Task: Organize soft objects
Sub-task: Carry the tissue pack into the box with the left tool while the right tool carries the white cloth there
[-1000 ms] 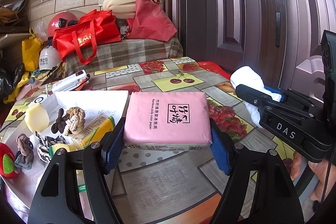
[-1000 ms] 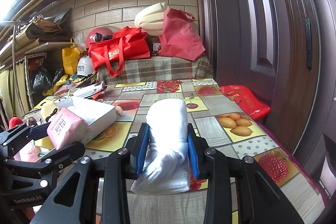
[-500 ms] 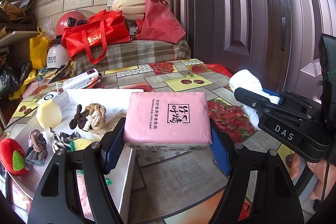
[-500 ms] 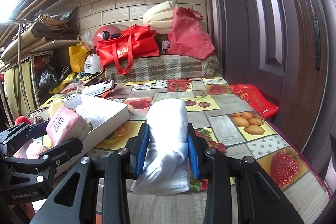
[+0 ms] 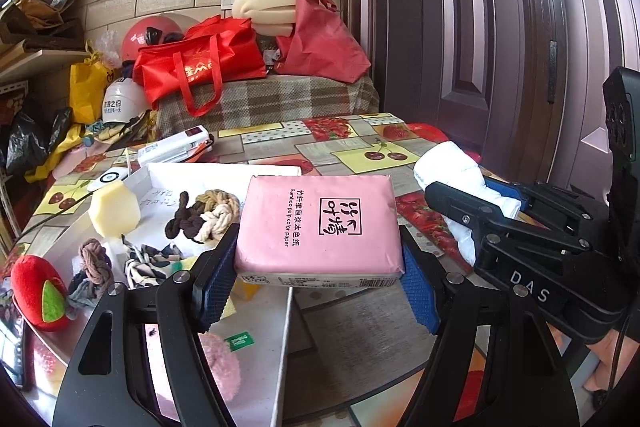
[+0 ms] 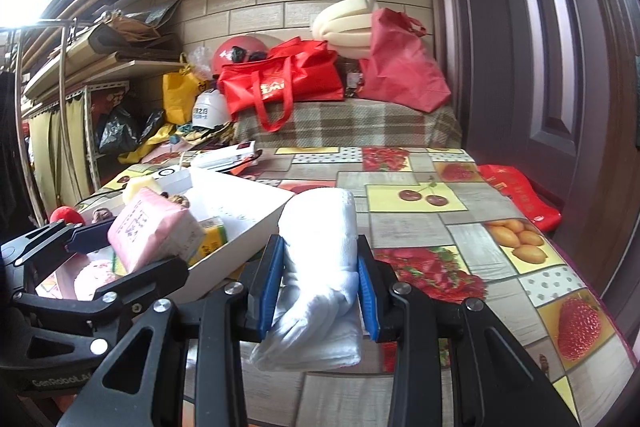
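My left gripper (image 5: 318,273) is shut on a pink pack of tissue paper (image 5: 318,223), held flat above the near right edge of a white shallow box (image 5: 224,175). The same pink pack (image 6: 154,227) and left gripper (image 6: 120,247) show at the left of the right wrist view. My right gripper (image 6: 320,279) is shut on a rolled white towel (image 6: 320,247) over the fruit-print tablecloth (image 6: 416,227); in the left wrist view the towel (image 5: 452,171) and right gripper (image 5: 496,203) sit at the right. Inside the box lie a yellow sponge block (image 5: 114,205), knotted rope toys (image 5: 204,211) and a pink fluffy piece (image 5: 222,367).
A red strawberry plush (image 5: 38,291) lies left of the box. A white stapler-like case (image 5: 176,147) sits behind it. Beyond the table a plaid-covered bench (image 6: 348,123) holds red bags (image 6: 280,79), helmets and foam. A dark door (image 6: 540,67) runs along the right.
Both grippers have slid leftward over the table with their loads. The pink pack now hangs over the box's right edge, and the towel has come closer to the box.
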{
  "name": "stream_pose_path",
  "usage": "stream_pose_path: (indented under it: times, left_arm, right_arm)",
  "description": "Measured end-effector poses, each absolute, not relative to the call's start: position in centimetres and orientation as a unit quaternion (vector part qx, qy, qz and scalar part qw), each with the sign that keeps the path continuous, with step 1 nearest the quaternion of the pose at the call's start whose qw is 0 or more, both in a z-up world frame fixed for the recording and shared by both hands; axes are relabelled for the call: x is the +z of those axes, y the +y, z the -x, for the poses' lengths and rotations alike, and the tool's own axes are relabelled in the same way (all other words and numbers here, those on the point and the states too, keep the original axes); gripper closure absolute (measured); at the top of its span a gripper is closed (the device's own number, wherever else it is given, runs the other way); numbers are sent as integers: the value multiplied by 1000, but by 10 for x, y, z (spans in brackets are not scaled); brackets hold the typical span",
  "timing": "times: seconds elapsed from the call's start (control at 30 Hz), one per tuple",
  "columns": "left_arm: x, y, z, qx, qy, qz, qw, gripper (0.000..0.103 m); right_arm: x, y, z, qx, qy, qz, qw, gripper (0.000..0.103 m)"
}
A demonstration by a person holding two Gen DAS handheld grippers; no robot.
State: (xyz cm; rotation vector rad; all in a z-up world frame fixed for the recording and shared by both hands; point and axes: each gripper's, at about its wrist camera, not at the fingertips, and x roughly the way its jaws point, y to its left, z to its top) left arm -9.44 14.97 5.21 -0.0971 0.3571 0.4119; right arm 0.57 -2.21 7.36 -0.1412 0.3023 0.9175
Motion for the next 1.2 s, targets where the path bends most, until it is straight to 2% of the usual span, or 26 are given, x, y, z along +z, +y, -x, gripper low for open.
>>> stream_pose_path:
  times: [0.87,1.2]
  left_arm:
    - [47,221,130,296,177,92,934,29]
    - [37,280,151,352,184,165,903,29]
  right_arm:
    - [71,42,21,506,155,104,842,69]
    - [69,63,22,527,177,105,824,69]
